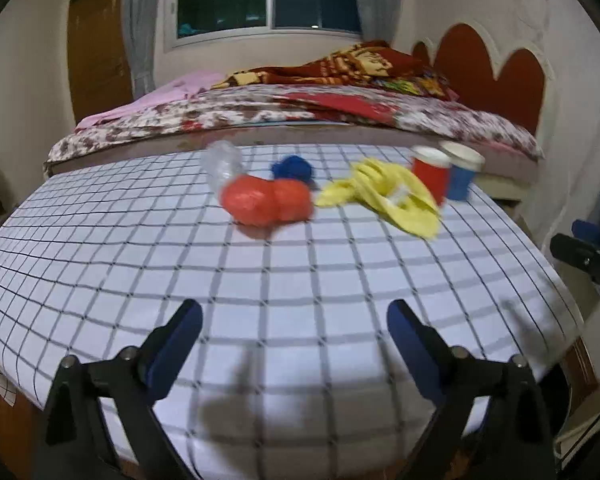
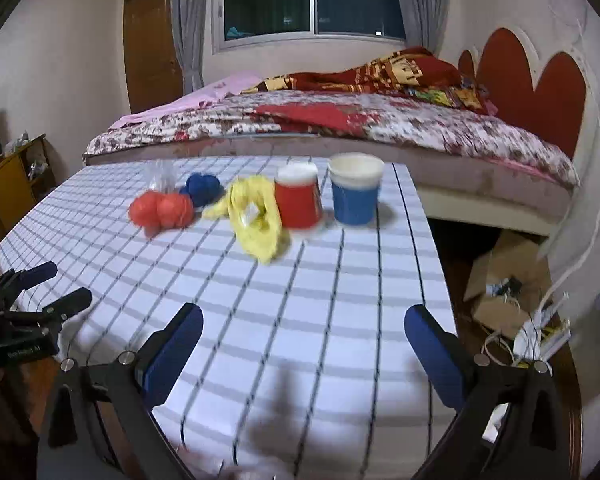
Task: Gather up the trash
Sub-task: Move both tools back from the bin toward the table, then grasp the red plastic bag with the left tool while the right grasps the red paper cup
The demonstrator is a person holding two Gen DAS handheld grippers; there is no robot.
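On the checked tablecloth (image 1: 260, 272) lie an orange crumpled bag (image 1: 266, 202), a clear plastic bottle (image 1: 222, 162), a blue crumpled wad (image 1: 292, 168), a yellow wrapper (image 1: 388, 194), a red cup (image 1: 430, 174) and a blue cup (image 1: 462, 172). In the right wrist view I see the orange bag (image 2: 160, 210), the bottle (image 2: 160, 174), the blue wad (image 2: 202, 188), the yellow wrapper (image 2: 256, 212), the red cup (image 2: 299, 196) and the blue cup (image 2: 356, 194). My left gripper (image 1: 294, 322) is open and empty above the near table edge. My right gripper (image 2: 304, 326) is open and empty, near the table's front right.
A bed (image 1: 300, 116) with patterned covers stands right behind the table. A wooden cabinet (image 2: 16, 184) is at the left. Cardboard boxes (image 2: 504, 280) and cables (image 2: 540, 332) lie on the floor to the right of the table.
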